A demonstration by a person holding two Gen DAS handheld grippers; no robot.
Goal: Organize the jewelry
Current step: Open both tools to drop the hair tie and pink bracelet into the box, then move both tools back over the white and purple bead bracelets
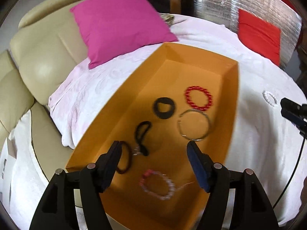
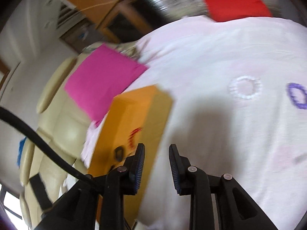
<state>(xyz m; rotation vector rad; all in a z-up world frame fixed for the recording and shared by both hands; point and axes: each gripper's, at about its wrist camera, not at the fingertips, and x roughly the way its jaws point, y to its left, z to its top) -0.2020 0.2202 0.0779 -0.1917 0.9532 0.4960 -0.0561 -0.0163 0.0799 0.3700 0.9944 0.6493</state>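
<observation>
Left gripper [image 1: 154, 149] tilted down over orange box [image 1: 122, 95], jaws apart, empty; right gripper [image 2: 156, 152] jaws apart, empty.

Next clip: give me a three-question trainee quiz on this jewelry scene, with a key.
1. True or false: the red bracelet lies inside the orange box.
2. Which piece lies on the white cover outside the box: A) metal bangle B) white bracelet C) black scrunchie?
3. What does the left claw hold?

Key: 1. True. 2. B. 3. Nothing; its jaws stand open above the box.
</observation>
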